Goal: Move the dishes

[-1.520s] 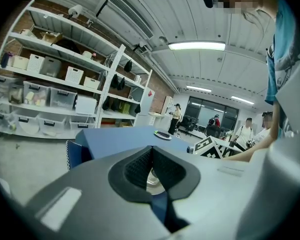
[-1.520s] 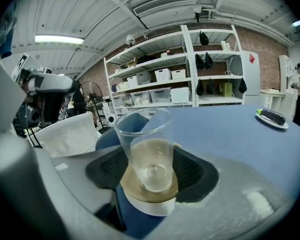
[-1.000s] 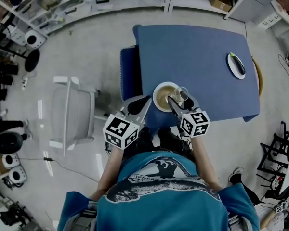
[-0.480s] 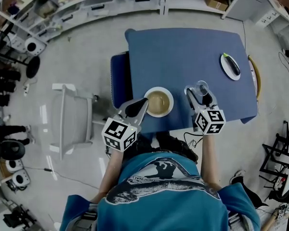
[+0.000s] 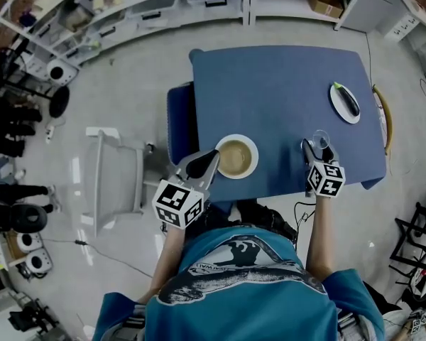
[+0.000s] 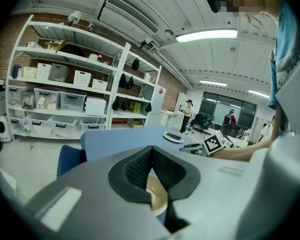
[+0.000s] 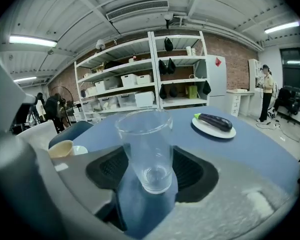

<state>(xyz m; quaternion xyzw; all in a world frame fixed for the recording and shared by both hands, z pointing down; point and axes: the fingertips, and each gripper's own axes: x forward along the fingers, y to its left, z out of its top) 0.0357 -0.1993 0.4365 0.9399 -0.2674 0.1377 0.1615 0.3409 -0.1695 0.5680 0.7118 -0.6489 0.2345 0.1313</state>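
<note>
Along the near edge of the blue tabletop (image 5: 284, 84), toward its right corner, the right gripper (image 5: 317, 150) has its jaws closed on the lower half of a clear drinking glass (image 7: 145, 144), which stands upright and empty between the ribbed pads. Thin, smooth and breakable, the glass looks light but apt to slip, so a low, moderate squeeze on its straight wall seems the safer hold. Toward the near left corner sits a tan bowl (image 5: 234, 156) on a white saucer (image 5: 255, 156). The left gripper (image 6: 151, 156) hovers just beside it with its jaws pressed together on nothing. The stiff, heavier crockery would likely be taken by the rim, and the bowl could slide off if the saucer tips. By the right edge, well apart from both, a white plate (image 7: 225, 132) carries an aubergine (image 7: 215, 122) that may roll. Whether the glass's foot rests on the table or hangs just clear cannot be told. The left gripper's own jaws cover most of the bowl, and what the bowl holds, if anything, is unclear.
</note>
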